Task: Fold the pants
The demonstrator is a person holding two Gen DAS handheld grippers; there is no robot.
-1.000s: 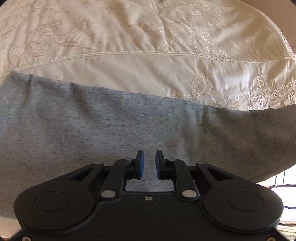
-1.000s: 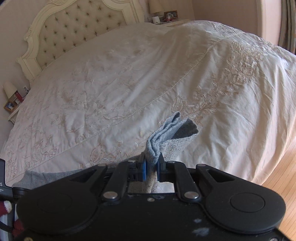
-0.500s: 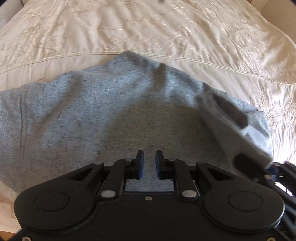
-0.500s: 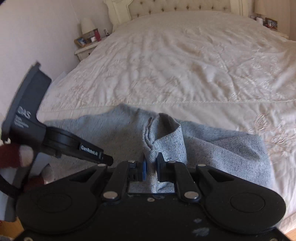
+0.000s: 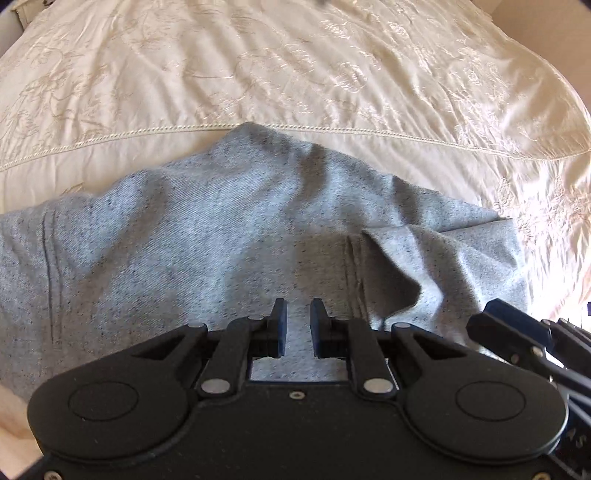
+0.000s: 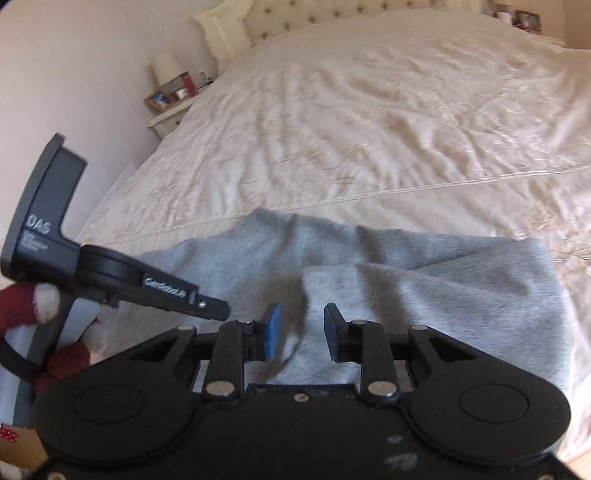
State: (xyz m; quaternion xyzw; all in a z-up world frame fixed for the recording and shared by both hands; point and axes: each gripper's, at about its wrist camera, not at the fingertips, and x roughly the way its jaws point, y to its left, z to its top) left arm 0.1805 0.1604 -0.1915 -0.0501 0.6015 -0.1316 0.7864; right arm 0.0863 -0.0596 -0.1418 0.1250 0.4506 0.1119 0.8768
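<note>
The grey pants (image 5: 192, 251) lie folded over on the cream bedspread near the bed's front edge; they also show in the right wrist view (image 6: 424, 288). A loose folded flap (image 5: 436, 258) rests on top at the right. My left gripper (image 5: 297, 325) hovers low over the pants, its jaws a narrow gap apart with nothing between them. My right gripper (image 6: 302, 330) is open just above the flap's edge, holding nothing. The left gripper's body (image 6: 110, 273) shows at the left of the right wrist view.
The embroidered bedspread (image 5: 295, 74) stretches away behind the pants. A tufted headboard (image 6: 332, 7) and a nightstand with a lamp (image 6: 170, 92) stand at the far left. The bed's right edge drops off beside the pants (image 6: 580, 406).
My right gripper has opened and let go of the pants fabric, which now lies flat on top. My left gripper has barely moved.
</note>
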